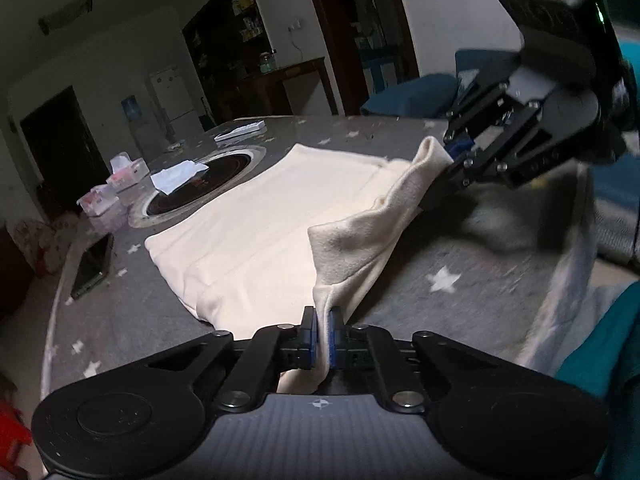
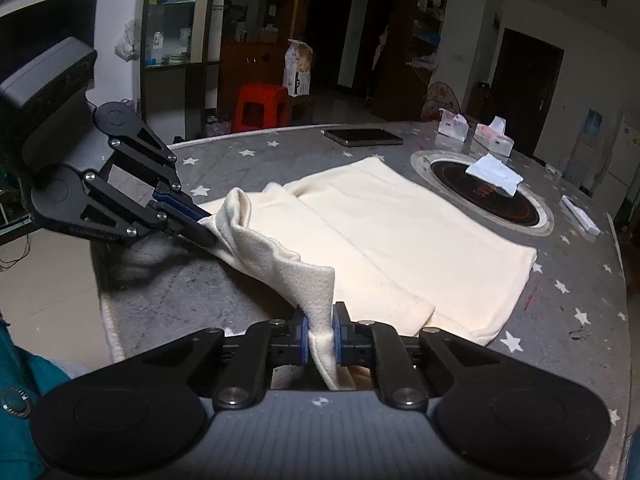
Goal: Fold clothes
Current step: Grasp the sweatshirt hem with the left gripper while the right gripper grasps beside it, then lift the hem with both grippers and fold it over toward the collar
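Observation:
A cream garment (image 1: 260, 216) (image 2: 400, 232) lies partly folded on a round table under a grey star-print cover (image 1: 440, 248) (image 2: 180, 292). One edge of it is lifted off the table and stretched between both grippers. In the left wrist view, my left gripper (image 1: 323, 332) is shut on one end of that raised edge, and my right gripper (image 1: 448, 162) pinches the far end at upper right. From the right wrist, my right gripper (image 2: 320, 332) is shut on a fold of the cream cloth, while my left gripper (image 2: 204, 226) clamps the other end at left.
A round hob (image 1: 208, 176) (image 2: 488, 196) is set into the table beyond the garment, with a white tissue (image 1: 178, 174) (image 2: 496, 172) on it. Tissue boxes (image 1: 128, 170) (image 2: 494, 140), a phone (image 1: 92, 266) (image 2: 362, 137) and a white box (image 1: 240, 131) sit nearby. A red stool (image 2: 260, 106) stands past the table's far edge.

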`<action>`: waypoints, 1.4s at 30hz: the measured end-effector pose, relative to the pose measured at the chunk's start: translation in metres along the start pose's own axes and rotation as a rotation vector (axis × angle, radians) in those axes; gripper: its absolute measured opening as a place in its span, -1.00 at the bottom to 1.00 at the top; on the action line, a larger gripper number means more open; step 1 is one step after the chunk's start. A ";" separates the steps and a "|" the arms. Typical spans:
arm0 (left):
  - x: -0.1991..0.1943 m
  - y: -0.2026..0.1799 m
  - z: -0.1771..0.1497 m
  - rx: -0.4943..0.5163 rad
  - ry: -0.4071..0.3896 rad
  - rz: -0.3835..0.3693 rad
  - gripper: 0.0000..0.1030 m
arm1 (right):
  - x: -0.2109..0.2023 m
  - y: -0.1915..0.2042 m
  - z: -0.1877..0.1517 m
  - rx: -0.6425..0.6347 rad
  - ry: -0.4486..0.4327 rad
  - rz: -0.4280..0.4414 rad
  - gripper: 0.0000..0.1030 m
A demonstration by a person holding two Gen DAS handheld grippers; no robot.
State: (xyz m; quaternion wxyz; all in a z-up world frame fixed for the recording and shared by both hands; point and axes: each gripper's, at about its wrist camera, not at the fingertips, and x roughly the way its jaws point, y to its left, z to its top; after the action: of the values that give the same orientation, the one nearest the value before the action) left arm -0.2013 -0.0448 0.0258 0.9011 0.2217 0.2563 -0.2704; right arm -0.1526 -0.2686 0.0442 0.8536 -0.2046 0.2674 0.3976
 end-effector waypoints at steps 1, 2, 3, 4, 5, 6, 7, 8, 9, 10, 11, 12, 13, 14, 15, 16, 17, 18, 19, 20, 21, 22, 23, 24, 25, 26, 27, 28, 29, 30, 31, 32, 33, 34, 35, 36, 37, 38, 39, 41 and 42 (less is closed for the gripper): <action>-0.004 -0.001 0.001 -0.007 -0.005 -0.010 -0.90 | -0.005 0.002 0.000 -0.004 -0.003 0.003 -0.81; -0.011 -0.002 0.002 -0.013 -0.011 -0.024 -0.90 | -0.012 0.005 0.000 -0.008 -0.007 0.012 -0.81; -0.019 -0.005 0.003 -0.017 -0.017 -0.041 -0.90 | -0.020 0.008 0.000 -0.013 -0.009 0.022 -0.81; -0.027 -0.008 0.003 -0.020 -0.021 -0.056 -0.90 | -0.029 0.011 0.000 -0.015 -0.008 0.035 -0.81; -0.036 -0.012 0.004 -0.025 -0.025 -0.071 -0.90 | -0.038 0.015 0.000 -0.016 -0.007 0.048 -0.81; -0.045 -0.015 0.005 -0.032 -0.029 -0.087 -0.90 | -0.047 0.018 0.000 -0.016 -0.004 0.063 -0.81; -0.055 -0.019 0.006 -0.040 -0.033 -0.102 -0.90 | -0.058 0.022 0.000 -0.011 0.002 0.083 -0.81; -0.064 -0.022 0.007 -0.047 -0.037 -0.117 -0.90 | -0.068 0.026 0.001 -0.011 0.009 0.100 -0.81; -0.072 -0.026 0.008 -0.050 -0.042 -0.126 -0.90 | -0.078 0.030 0.001 -0.011 0.015 0.116 -0.81; -0.080 -0.029 0.010 -0.047 -0.049 -0.127 -0.90 | -0.086 0.034 0.002 -0.011 0.021 0.130 -0.82; -0.085 -0.031 0.013 -0.045 -0.056 -0.125 -0.90 | -0.092 0.036 0.004 -0.010 0.025 0.140 -0.82; -0.088 -0.031 0.016 -0.044 -0.065 -0.121 -0.91 | -0.095 0.035 0.006 -0.012 0.028 0.143 -0.82; -0.089 -0.029 0.020 -0.041 -0.074 -0.116 -0.91 | -0.098 0.035 0.009 -0.014 0.030 0.145 -0.82; -0.087 -0.026 0.024 -0.036 -0.081 -0.107 -0.91 | -0.099 0.034 0.011 -0.015 0.031 0.145 -0.82; -0.083 -0.023 0.029 -0.028 -0.088 -0.097 -0.91 | -0.098 0.029 0.014 -0.012 0.027 0.139 -0.82; -0.079 -0.019 0.033 -0.023 -0.094 -0.088 -0.91 | -0.097 0.024 0.018 -0.010 0.024 0.133 -0.82; -0.075 -0.015 0.038 -0.017 -0.100 -0.083 -0.91 | -0.095 0.019 0.021 -0.008 0.020 0.126 -0.82; -0.068 -0.010 0.043 -0.006 -0.104 -0.075 -0.91 | -0.092 0.012 0.025 -0.005 0.016 0.115 -0.82; -0.060 -0.004 0.049 0.008 -0.108 -0.067 -0.91 | -0.090 0.005 0.029 -0.003 0.012 0.105 -0.82; -0.052 0.002 0.054 0.019 -0.110 -0.059 -0.91 | -0.086 -0.002 0.033 0.000 0.009 0.096 -0.83; -0.042 0.008 0.059 0.026 -0.109 -0.054 -0.91 | -0.080 -0.011 0.037 0.004 0.009 0.089 -0.83; -0.033 0.014 0.063 0.033 -0.106 -0.048 -0.91 | -0.075 -0.019 0.041 0.007 0.009 0.083 -0.83; -0.022 0.019 0.068 0.039 -0.101 -0.042 -0.91 | -0.069 -0.028 0.045 0.011 0.009 0.077 -0.83; -0.010 0.026 0.072 0.045 -0.095 -0.036 -0.91 | -0.062 -0.037 0.049 0.013 0.010 0.070 -0.83; 0.001 0.031 0.076 0.047 -0.088 -0.029 -0.91 | -0.054 -0.045 0.052 0.012 0.015 0.063 -0.83; 0.012 0.037 0.080 0.043 -0.080 -0.023 -0.91 | -0.046 -0.054 0.055 0.013 0.021 0.054 -0.83; 0.025 0.042 0.082 0.038 -0.068 -0.017 -0.91 | -0.035 -0.062 0.055 0.019 0.029 0.043 -0.83; 0.038 0.047 0.084 0.035 -0.054 -0.008 -0.91 | -0.024 -0.070 0.055 0.025 0.037 0.031 -0.83; 0.051 0.051 0.086 0.036 -0.041 0.003 -0.91 | -0.013 -0.078 0.056 0.031 0.045 0.020 -0.82; 0.066 0.054 0.086 0.033 -0.025 0.014 -0.90 | -0.002 -0.086 0.056 0.038 0.053 0.008 -0.83; 0.081 0.056 0.085 0.022 -0.008 0.022 -0.90 | 0.008 -0.093 0.055 0.046 0.062 -0.005 -0.82; 0.093 0.058 0.083 0.012 0.009 0.030 -0.90 | 0.019 -0.096 0.050 0.061 0.071 -0.023 -0.82; 0.105 0.060 0.081 -0.005 0.030 0.036 -0.82 | 0.029 -0.098 0.045 0.076 0.080 -0.041 -0.80; 0.116 0.062 0.078 -0.029 0.052 0.046 -0.82 | 0.039 -0.101 0.041 0.090 0.090 -0.059 -0.76; 0.125 0.064 0.076 -0.044 0.066 0.061 -0.81 | 0.049 -0.104 0.036 0.105 0.099 -0.077 -0.63; 0.128 0.066 0.074 -0.057 0.068 0.077 -0.79 | 0.059 -0.107 0.032 0.120 0.108 -0.095 -0.62; 0.127 0.068 0.073 -0.076 0.064 0.094 -0.78 | 0.065 -0.109 0.028 0.137 0.111 -0.115 -0.63; 0.126 0.071 0.072 -0.095 0.060 0.111 -0.78 | 0.062 -0.110 0.025 0.162 0.097 -0.138 -0.63; 0.126 0.073 0.071 -0.115 0.056 0.128 -0.78 | 0.059 -0.111 0.022 0.187 0.083 -0.161 -0.63; 0.124 0.079 0.068 -0.153 0.048 0.162 -0.78 | 0.054 -0.112 0.017 0.237 0.055 -0.206 -0.63; 0.124 0.081 0.067 -0.172 0.044 0.179 -0.79 | 0.052 -0.111 0.015 0.256 0.045 -0.219 -0.63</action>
State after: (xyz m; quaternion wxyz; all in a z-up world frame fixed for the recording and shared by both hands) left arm -0.0402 -0.0656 0.0267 0.9316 0.1713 0.2773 -0.1609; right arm -0.0321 -0.2972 0.0392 0.9047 -0.1312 0.3110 0.2601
